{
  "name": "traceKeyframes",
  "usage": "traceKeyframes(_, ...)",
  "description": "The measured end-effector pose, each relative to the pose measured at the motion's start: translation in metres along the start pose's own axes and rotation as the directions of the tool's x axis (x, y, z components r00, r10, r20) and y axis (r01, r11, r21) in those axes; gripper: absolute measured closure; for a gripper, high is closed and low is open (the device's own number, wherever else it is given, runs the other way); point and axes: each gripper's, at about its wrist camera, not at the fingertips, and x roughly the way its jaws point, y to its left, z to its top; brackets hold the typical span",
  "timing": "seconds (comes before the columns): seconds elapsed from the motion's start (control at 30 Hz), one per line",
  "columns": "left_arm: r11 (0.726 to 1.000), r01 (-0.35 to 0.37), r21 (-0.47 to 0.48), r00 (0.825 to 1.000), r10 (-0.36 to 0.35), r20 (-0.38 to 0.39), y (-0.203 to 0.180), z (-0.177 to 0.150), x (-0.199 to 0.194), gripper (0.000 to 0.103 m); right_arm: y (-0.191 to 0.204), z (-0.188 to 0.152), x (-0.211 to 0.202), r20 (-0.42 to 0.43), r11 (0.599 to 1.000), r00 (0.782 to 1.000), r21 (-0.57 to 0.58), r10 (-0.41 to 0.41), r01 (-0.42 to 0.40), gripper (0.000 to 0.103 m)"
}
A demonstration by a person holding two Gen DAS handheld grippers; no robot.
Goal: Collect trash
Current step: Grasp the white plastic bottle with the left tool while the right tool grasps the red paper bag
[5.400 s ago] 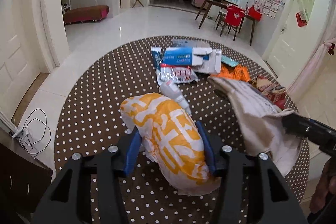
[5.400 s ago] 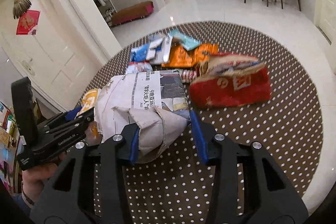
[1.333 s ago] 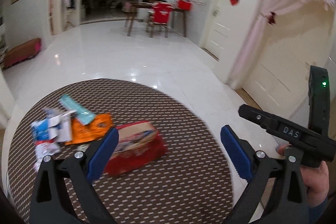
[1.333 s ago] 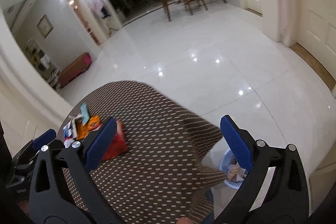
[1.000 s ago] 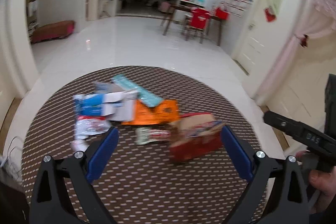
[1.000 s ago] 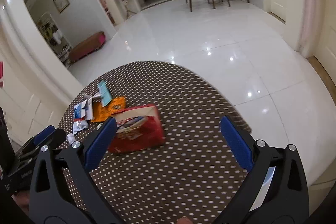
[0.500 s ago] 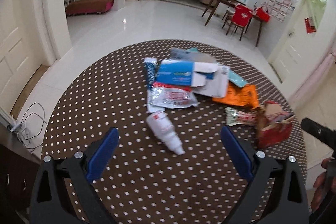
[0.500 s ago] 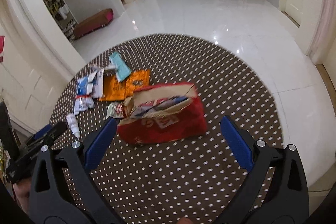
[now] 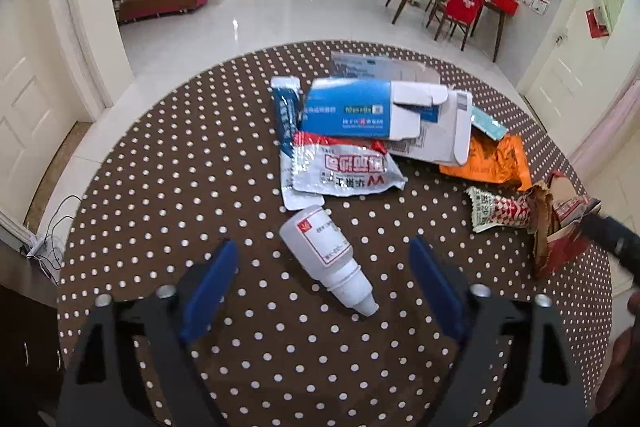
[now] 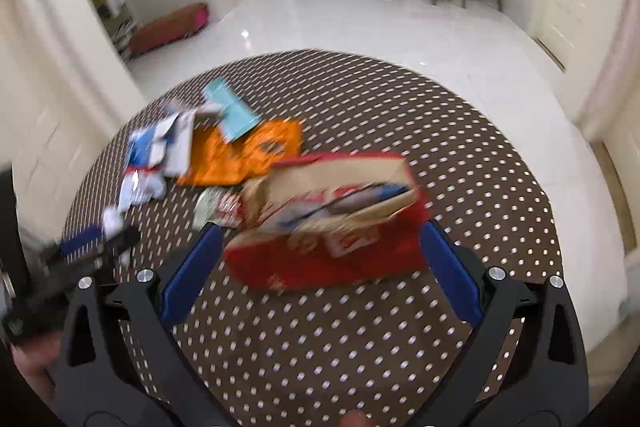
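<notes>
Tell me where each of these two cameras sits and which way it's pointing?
Left wrist view: sits on the left gripper, looking forward and down between its open blue fingers at a white bottle on the dotted table; the right gripper's black tip shows at the right edge.
Right wrist view: sits on the right gripper, facing a torn red paper bag; the left gripper shows blurred at the left.
Shared: table, bag, orange wrapper.

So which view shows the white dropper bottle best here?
The left wrist view: the white dropper bottle lies sharp and whole on the dotted tablecloth, between the open left gripper fingers. In the right wrist view it is only a blurred white patch, if visible at all.
</notes>
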Motion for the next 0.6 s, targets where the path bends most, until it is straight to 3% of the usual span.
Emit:
traceKeyframes(0.03,1.0,-0.001,0.01,1.0,0.001,0.001,-0.001,0.0,0.001,0.024,-0.006,0.004,0.003,0.001,1.0,1.0,0.027,-0.009,0.009,0.006)
traceKeyframes(0.13,0.999,-0.011,0.042,1.0,0.01,0.012,-0.006,0.002,0.002,0.043,-0.016,0.009,0.016,-0.021,0.997,1.0,0.078,-0.013,0.015,0.006)
traceKeyframes(0.2,0.998,0.002,0.059,1.0,-0.002,0.015,-0.009,0.003,0.002,0.067,-0.016,0.01,0.027,-0.048,0.996,0.999,0.086,0.005,-0.001,0.006)
traceKeyframes(0.23,0.998,0.011,0.06,1.0,-0.012,0.013,-0.009,0.003,0.002,0.07,-0.015,0.008,0.032,-0.056,0.997,0.998,0.082,0.009,-0.004,0.006)
traceKeyframes(0.6,0.996,0.082,0.047,0.996,-0.083,0.015,-0.02,-0.008,-0.005,0.07,-0.02,-0.009,0.018,-0.03,0.997,0.996,0.019,0.08,-0.079,0.013)
